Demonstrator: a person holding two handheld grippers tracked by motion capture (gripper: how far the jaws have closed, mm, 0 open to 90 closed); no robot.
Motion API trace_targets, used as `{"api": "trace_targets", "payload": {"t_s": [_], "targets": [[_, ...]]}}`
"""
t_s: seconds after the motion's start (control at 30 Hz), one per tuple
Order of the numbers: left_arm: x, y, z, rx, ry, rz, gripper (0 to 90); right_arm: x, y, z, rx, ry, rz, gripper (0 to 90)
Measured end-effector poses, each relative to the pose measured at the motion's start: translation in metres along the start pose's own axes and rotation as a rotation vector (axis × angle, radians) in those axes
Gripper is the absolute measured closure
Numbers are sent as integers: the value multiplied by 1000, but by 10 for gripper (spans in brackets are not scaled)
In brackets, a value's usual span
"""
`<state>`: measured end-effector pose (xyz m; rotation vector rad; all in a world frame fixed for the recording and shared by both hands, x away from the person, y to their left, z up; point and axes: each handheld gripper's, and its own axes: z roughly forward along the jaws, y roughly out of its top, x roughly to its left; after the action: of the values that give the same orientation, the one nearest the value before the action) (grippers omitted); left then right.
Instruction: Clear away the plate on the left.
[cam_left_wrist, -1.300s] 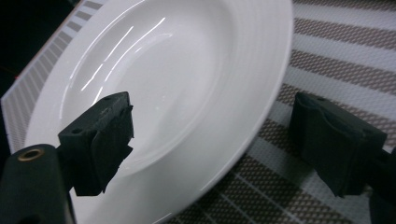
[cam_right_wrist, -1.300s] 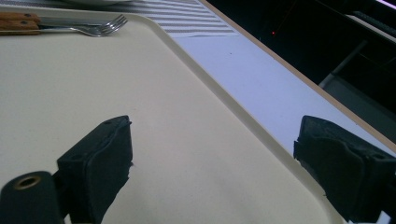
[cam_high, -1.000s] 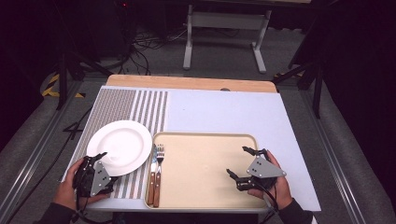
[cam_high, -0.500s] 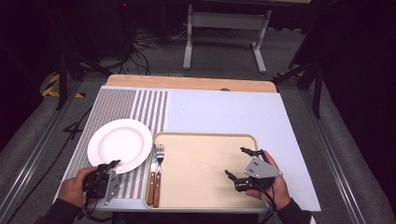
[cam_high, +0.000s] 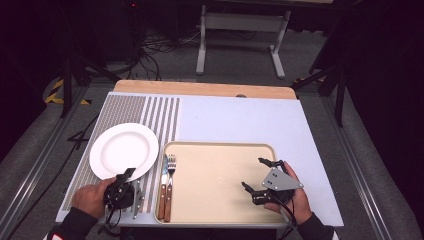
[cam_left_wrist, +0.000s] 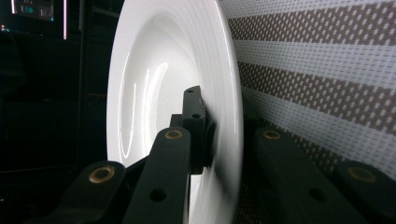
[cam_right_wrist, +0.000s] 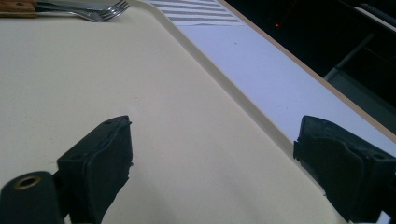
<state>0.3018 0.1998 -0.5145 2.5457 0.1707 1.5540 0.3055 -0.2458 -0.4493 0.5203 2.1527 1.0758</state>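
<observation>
Left gripper view: white glossy plate (cam_left_wrist: 154, 93).

Left gripper (cam_high: 126, 179) sits low at the near left, jaws just closing, pads pinching tight. Right gripper (cam_high: 260, 174) hovers level at the near right, jaws spread wide, gripping nothing.

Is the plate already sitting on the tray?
No, the white plate lies on the striped mat, left of the tray.

We are holding the right tongs (cam_right_wrist: 212, 163) wide apart over the bare beige tray (cam_right_wrist: 154, 107); a fork (cam_right_wrist: 100, 11) is lying at its far corner.
</observation>
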Motion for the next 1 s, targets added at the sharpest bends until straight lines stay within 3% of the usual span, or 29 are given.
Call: {"api": "trace_targets", "payload": {"t_s": [0.1, 0.3, 0.67, 0.77, 1.0], "targets": [[0, 1, 1, 12, 2, -2, 819, -1, -1, 0, 4, -2, 3, 117], [7, -2, -2, 34, 20, -47, 819, -1, -1, -1, 0, -7, 0, 117], [22, -1, -12, 13, 79, -99, 820, -2, 0, -2, -6, -13, 1, 117], [26, 1, -11, 16, 93, -79, 820, -2, 1, -2, -6, -14, -1, 117], [36, 12, -6, -9, 113, -89, 820, -3, 0, -2, -8, -25, 7, 114]]}}
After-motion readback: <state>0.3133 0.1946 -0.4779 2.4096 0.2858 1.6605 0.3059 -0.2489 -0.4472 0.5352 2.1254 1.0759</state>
